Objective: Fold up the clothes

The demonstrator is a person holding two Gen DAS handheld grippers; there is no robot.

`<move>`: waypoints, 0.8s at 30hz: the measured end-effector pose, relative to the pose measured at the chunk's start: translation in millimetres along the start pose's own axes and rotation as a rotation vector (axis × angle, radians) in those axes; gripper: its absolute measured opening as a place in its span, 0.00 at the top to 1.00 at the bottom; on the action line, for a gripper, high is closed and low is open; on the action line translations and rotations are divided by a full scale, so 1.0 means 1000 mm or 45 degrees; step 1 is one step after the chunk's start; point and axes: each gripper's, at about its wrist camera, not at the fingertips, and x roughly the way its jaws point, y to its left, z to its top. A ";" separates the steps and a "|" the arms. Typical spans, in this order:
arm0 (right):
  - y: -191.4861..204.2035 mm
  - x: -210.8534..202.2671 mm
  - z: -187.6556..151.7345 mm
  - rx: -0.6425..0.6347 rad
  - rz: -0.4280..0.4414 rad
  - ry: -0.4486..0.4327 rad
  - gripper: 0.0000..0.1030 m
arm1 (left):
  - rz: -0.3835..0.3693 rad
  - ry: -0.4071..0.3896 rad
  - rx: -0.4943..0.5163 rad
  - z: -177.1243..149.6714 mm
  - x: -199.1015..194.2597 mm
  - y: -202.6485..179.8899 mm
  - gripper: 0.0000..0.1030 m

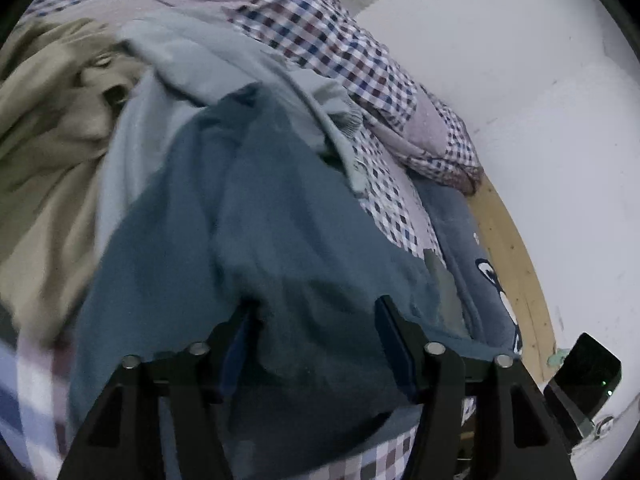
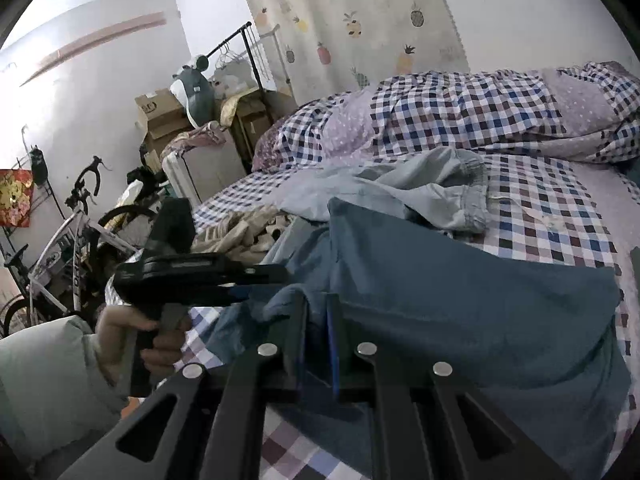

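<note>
The blue garment point(image 2: 460, 292) lies spread on the bed point(image 2: 560, 208), its near edge rumpled. It looks soft and limp, so it should sag and drag; a hem or corner seems the best hold. The right hand-held gripper point(image 2: 316, 320) is nearly closed on a fold at that near edge. The left hand-held gripper point(image 1: 316, 312) stands wide over the cloth, gripping nothing. Farther off lie pale blue trousers point(image 2: 440, 188) and a beige garment point(image 1: 48, 128).

Three loose garments: one teal point(image 1: 248, 240), one pale blue point(image 1: 192, 68), one beige point(image 1: 48, 120) at left of frame. One checked duvet point(image 2: 480, 112), upper right. One bicycle point(image 2: 76, 220), lower left. Two cardboard boxes point(image 2: 160, 116). One plush toy point(image 2: 194, 88). Two grippers: left point(image 2: 256, 280), right point(image 2: 318, 308).
</note>
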 end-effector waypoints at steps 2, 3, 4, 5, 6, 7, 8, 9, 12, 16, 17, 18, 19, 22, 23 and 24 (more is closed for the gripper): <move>-0.003 -0.001 0.004 0.011 0.005 -0.013 0.92 | 0.050 0.007 -0.008 0.015 0.012 0.000 0.99; -0.004 -0.002 0.004 0.017 0.011 -0.017 0.92 | 0.059 -0.008 -0.005 0.021 0.012 0.001 0.99; -0.004 -0.003 0.005 0.020 0.016 -0.019 0.92 | 0.042 -0.050 -0.007 0.026 0.006 0.000 0.99; -0.002 -0.004 0.005 0.015 0.021 -0.017 0.92 | 0.026 -0.092 -0.010 0.032 0.001 -0.002 0.99; -0.001 -0.004 0.005 0.011 0.027 -0.014 0.92 | 0.008 -0.135 -0.011 0.037 -0.005 -0.003 1.00; 0.002 -0.004 0.004 0.003 0.032 -0.010 0.92 | -0.019 -0.195 -0.011 0.042 -0.016 -0.005 1.00; 0.006 -0.002 0.002 -0.010 0.036 -0.001 0.92 | -0.045 -0.255 -0.011 0.046 -0.026 -0.006 1.00; 0.010 0.001 0.000 -0.024 0.041 0.007 0.92 | -0.067 -0.301 -0.015 0.050 -0.034 -0.006 1.00; 0.029 0.015 -0.010 -0.124 -0.008 0.063 0.92 | -0.135 -0.380 -0.082 0.051 -0.047 0.010 1.00; 0.047 0.040 -0.029 -0.203 -0.031 0.151 0.92 | -0.110 -0.383 -0.115 0.048 -0.044 0.026 1.00; 0.049 0.046 -0.033 -0.207 -0.045 0.158 0.92 | -0.100 -0.382 -0.117 0.047 -0.043 0.029 1.00; 0.049 0.053 -0.038 -0.202 -0.061 0.160 0.91 | -0.093 -0.384 -0.122 0.047 -0.043 0.032 1.00; 0.050 0.060 -0.043 -0.197 -0.077 0.162 0.90 | -0.077 -0.383 -0.130 0.049 -0.039 0.035 1.00; 0.059 0.089 -0.064 -0.232 -0.125 0.239 0.89 | -0.010 -0.369 -0.169 0.049 -0.033 0.049 1.00; 0.063 0.097 -0.071 -0.253 -0.152 0.264 0.87 | 0.013 -0.364 -0.179 0.048 -0.032 0.054 1.00; 0.067 0.104 -0.078 -0.274 -0.175 0.289 0.82 | 0.033 -0.356 -0.169 0.046 -0.032 0.053 1.00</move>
